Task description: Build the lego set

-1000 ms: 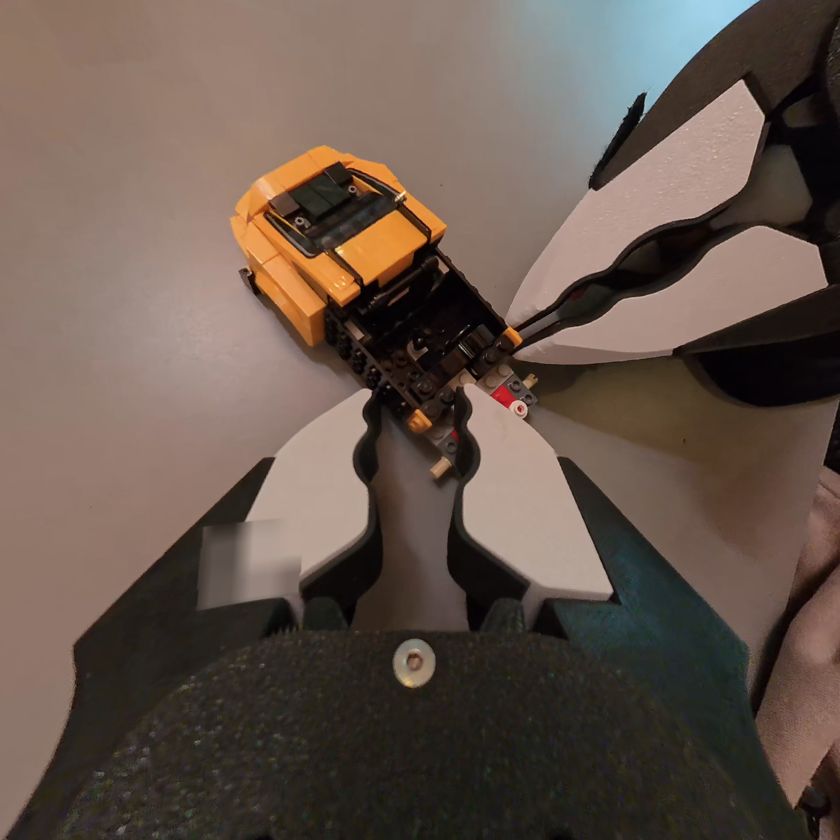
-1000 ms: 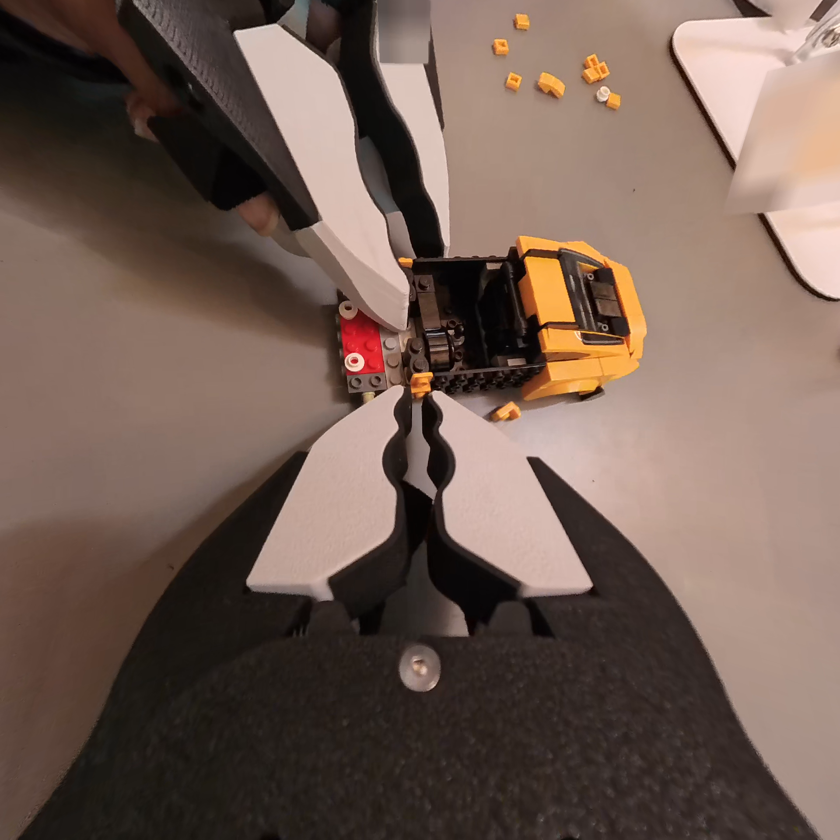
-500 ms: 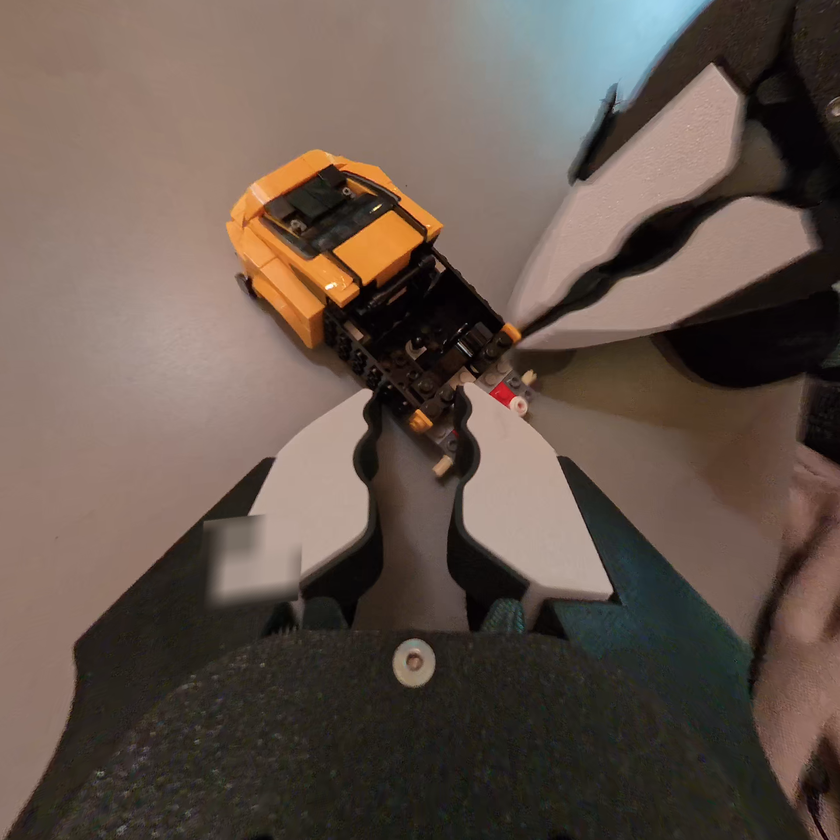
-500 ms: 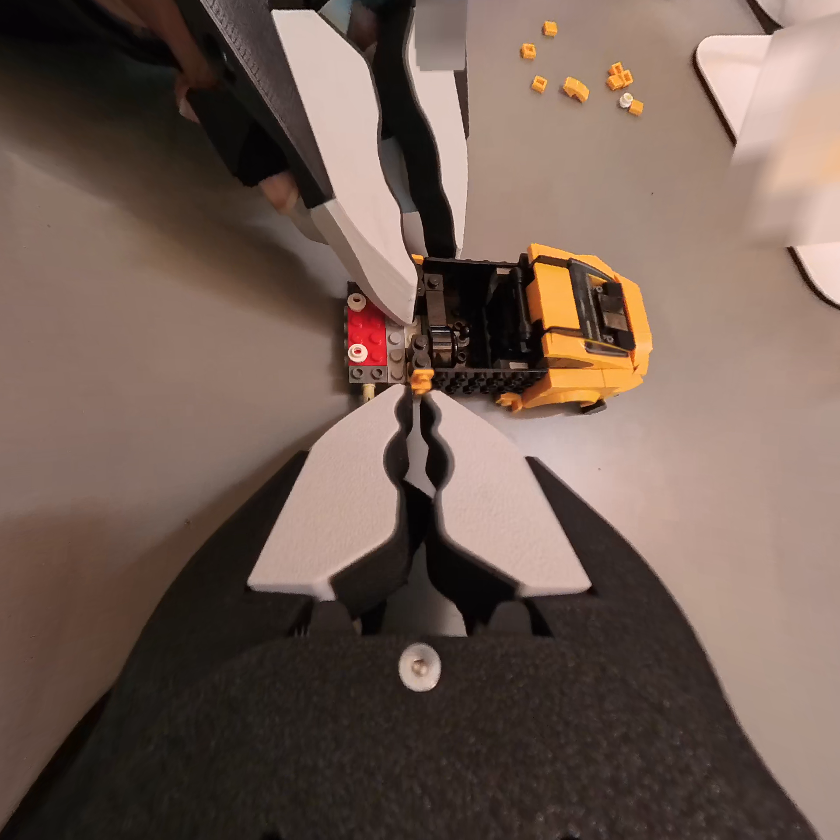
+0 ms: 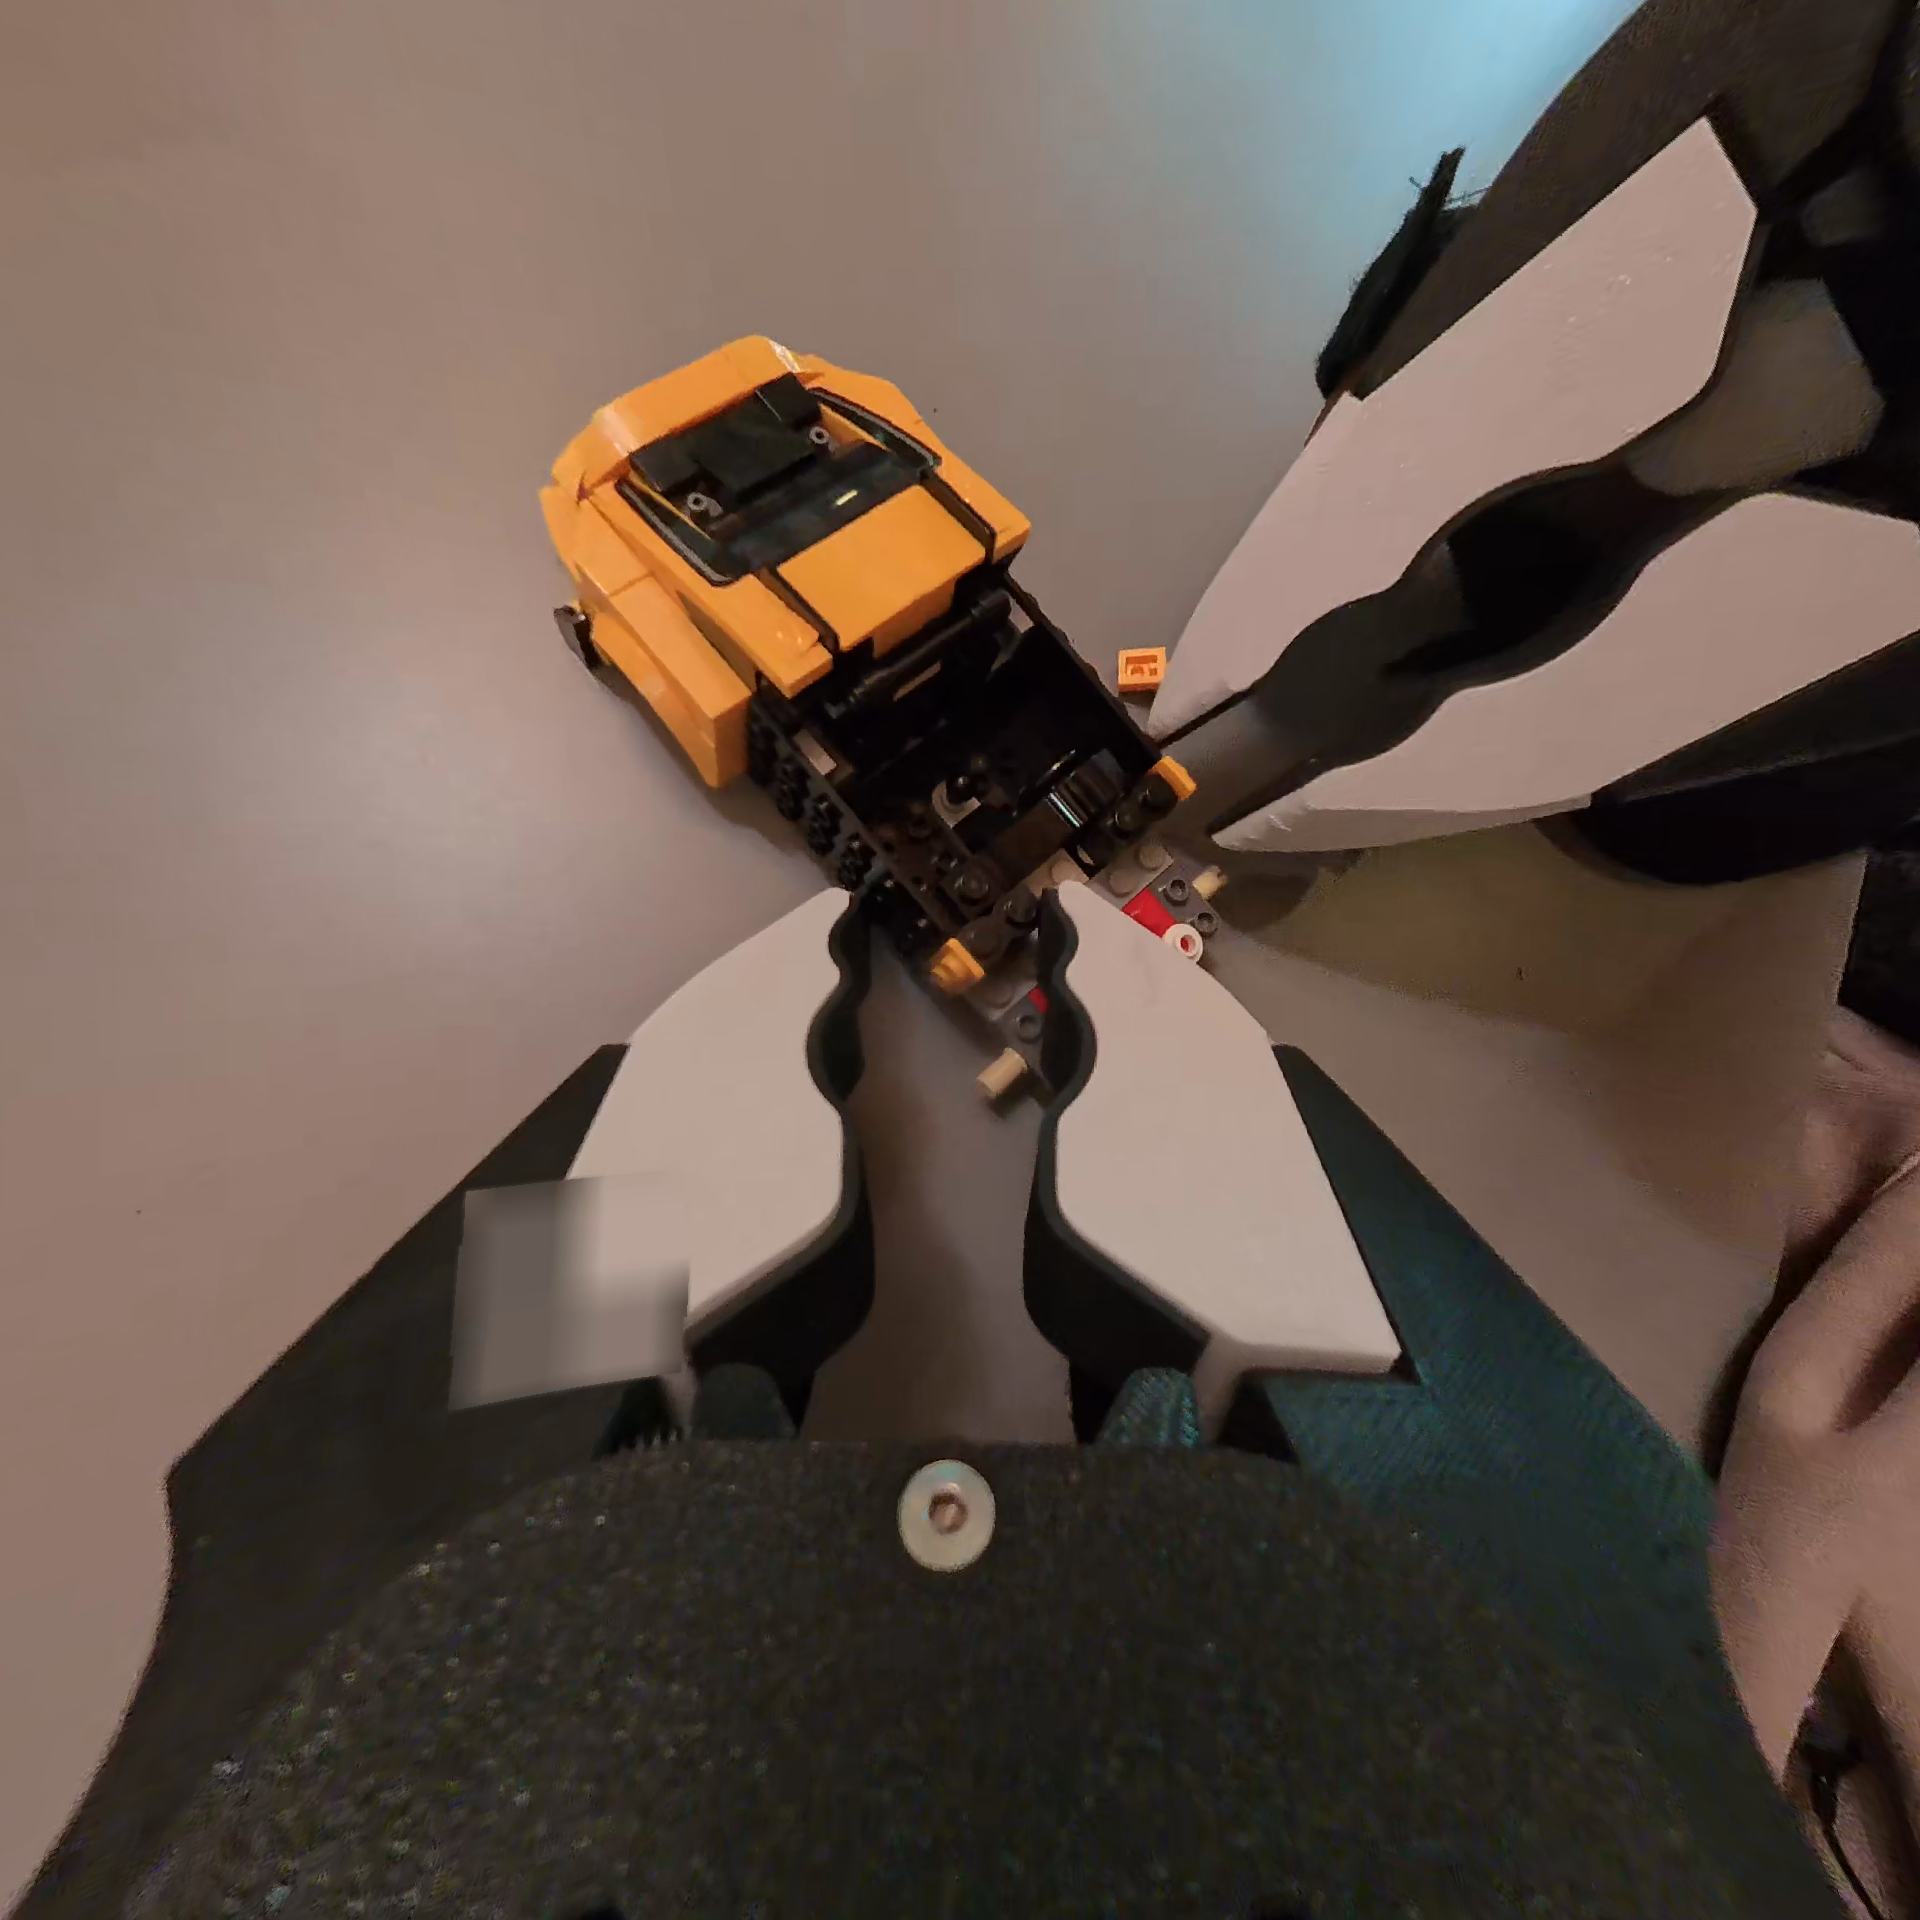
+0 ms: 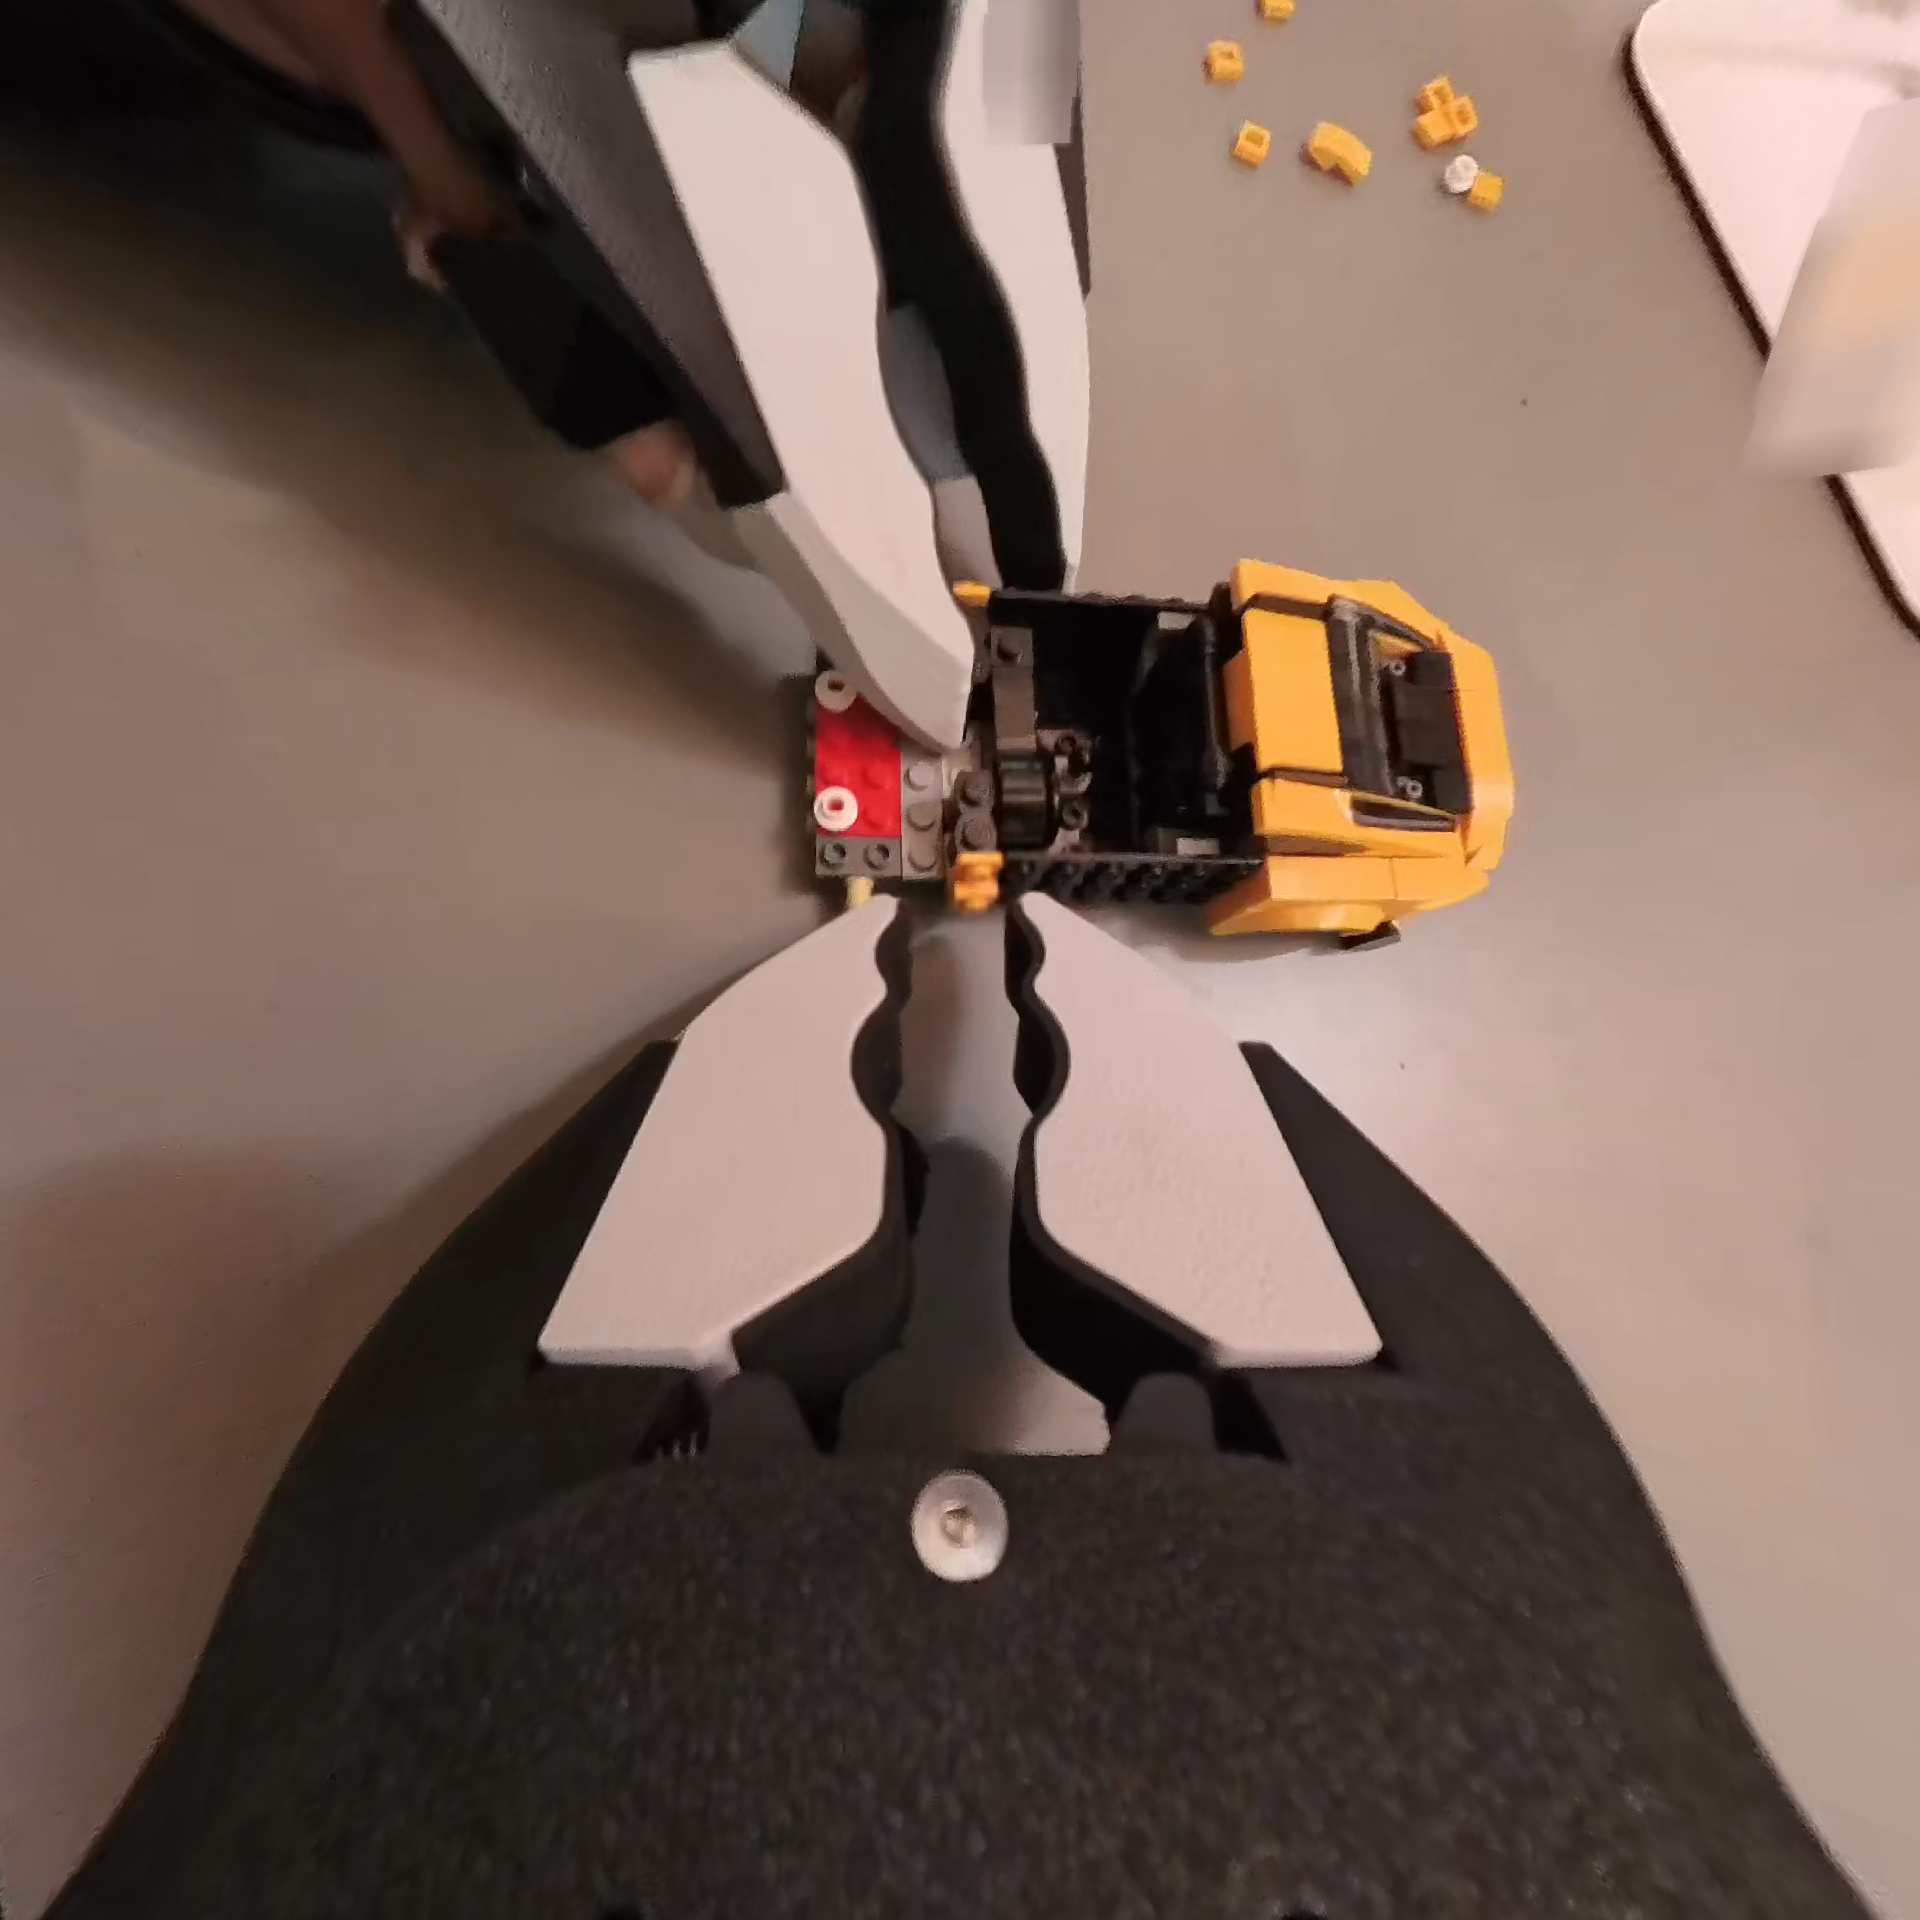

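Brick-built car (image 6: 1351, 748) lies on the grey surface (image 6: 312, 831), its orange front whole and its rear stripped to an open black frame with a red and grey plate at the tail. Nearest in the right wrist view, the right tongs (image 6: 951, 914) stand parted and empty, tips just beside a small orange piece (image 6: 977, 878) on the frame's near corner. Past it, the left tongs (image 5: 951, 914) clamp the car's tail end from the far side. One small orange tile (image 5: 1141, 665) lies loose beside the frame. Far right, more loose orange bricks (image 6: 1340, 151) are scattered near a white base (image 6: 1766, 156).
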`<state>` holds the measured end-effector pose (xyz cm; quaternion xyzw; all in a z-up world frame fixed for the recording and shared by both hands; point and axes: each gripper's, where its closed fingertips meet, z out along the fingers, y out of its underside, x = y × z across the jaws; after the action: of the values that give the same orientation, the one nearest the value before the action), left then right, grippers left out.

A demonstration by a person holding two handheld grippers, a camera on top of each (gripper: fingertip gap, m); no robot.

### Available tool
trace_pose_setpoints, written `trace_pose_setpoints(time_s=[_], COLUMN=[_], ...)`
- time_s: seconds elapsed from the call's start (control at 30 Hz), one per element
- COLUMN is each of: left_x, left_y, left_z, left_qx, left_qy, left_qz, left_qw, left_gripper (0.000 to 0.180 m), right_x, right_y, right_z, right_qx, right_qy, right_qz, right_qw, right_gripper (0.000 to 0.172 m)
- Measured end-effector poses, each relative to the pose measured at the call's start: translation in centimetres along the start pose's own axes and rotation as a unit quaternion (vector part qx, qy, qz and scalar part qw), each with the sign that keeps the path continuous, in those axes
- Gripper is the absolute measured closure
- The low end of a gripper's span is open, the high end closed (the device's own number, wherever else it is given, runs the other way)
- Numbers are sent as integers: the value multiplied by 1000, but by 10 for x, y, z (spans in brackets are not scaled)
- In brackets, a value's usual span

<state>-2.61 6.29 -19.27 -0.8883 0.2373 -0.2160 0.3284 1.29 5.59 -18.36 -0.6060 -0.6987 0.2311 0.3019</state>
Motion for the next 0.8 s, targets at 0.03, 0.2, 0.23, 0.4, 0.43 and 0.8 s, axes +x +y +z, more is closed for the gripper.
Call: trace_pose_setpoints(time_s=[0.03, 0.2, 0.23, 0.4, 0.43, 0.8], left_x=[0, -3, -4, -4, -4, -5], left_y=[0, 1, 1, 1, 1, 2], left_z=[0, -2, -2, -2, -2, -3], left_qx=[-1, -2, -2, -1, -1, -1], left_qy=[-2, -14, -15, -19, -17, -27], left_qz=[0, -11, -13, -16, -18, -11], left_qw=[1000, 1000, 1000, 1000, 1000, 1000], left_gripper=[149, 149, 149, 149, 149, 149], right_x=[0, 6, 6, 7, 6, 7], right_y=[-4, -5, -6, -6, -2, -2], right_z=[0, 4, 5, 6, 8, 12], right_qx=[1, -31, -33, -45, -59, -63], right_qy=[-1, 12, 16, 30, 31, 37], right_qz=[4, 6, 4, 7, 9, -14], right_qw=[1000, 999, 999, 998, 998, 997], right_gripper=[158, 163, 163, 163, 163, 164])
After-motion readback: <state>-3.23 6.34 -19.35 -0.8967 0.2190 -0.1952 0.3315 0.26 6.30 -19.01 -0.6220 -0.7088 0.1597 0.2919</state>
